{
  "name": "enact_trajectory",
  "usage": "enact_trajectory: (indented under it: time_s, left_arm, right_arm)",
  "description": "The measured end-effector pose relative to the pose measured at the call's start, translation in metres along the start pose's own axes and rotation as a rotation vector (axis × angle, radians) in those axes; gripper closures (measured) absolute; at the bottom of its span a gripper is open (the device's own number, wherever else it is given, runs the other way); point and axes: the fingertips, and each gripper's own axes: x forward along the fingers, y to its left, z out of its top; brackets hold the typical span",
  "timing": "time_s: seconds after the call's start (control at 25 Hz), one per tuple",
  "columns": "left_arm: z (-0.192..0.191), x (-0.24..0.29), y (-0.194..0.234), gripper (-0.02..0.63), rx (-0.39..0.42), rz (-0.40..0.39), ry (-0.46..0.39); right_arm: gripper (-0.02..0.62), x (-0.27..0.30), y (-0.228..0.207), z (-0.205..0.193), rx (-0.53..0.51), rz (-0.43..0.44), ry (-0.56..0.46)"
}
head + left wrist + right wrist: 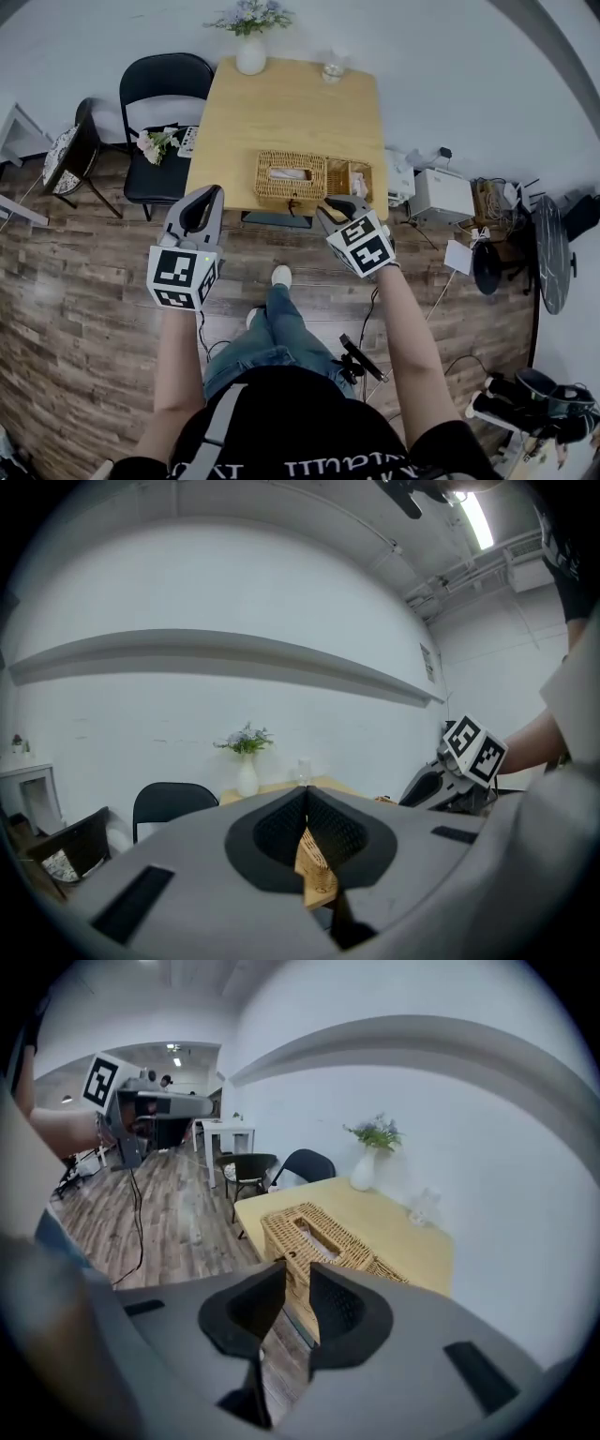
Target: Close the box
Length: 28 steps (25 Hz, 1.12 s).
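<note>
A woven wicker box stands at the near edge of the wooden table, with a slot in its top showing white paper. A small clasp hangs at its front. In the right gripper view the box lies just beyond the jaws. My left gripper hovers short of the table, left of the box, its jaws shut with nothing held. My right gripper hangs at the box's right front corner, its jaws a narrow gap apart and empty.
A smaller open wicker basket adjoins the box on its right. A white vase with flowers and a glass stand at the table's far edge. A black chair is at the left; white boxes and cables lie on the floor at the right.
</note>
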Motion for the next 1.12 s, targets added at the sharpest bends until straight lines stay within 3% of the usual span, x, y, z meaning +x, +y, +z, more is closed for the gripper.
enact_trajectory:
  time_s: [0.48,0.72,1.12]
  left_arm:
    - [0.038,-0.018,-0.018,0.595,0.023,-0.009,-0.088]
    - [0.065,-0.018,-0.03,0.594,0.039,0.011,-0.141]
    - [0.104,-0.023,-0.051,0.595,0.094,0.031,-0.208]
  right_arm:
    - [0.547,-0.091,0.015,0.06,0.058,-0.175,-0.211]
    - [0.58,-0.144,-0.002,0.068,0.17,-0.262,-0.355]
    - [0.581,-0.207,-0.016,0.106,0.115,-0.418,-0.583]
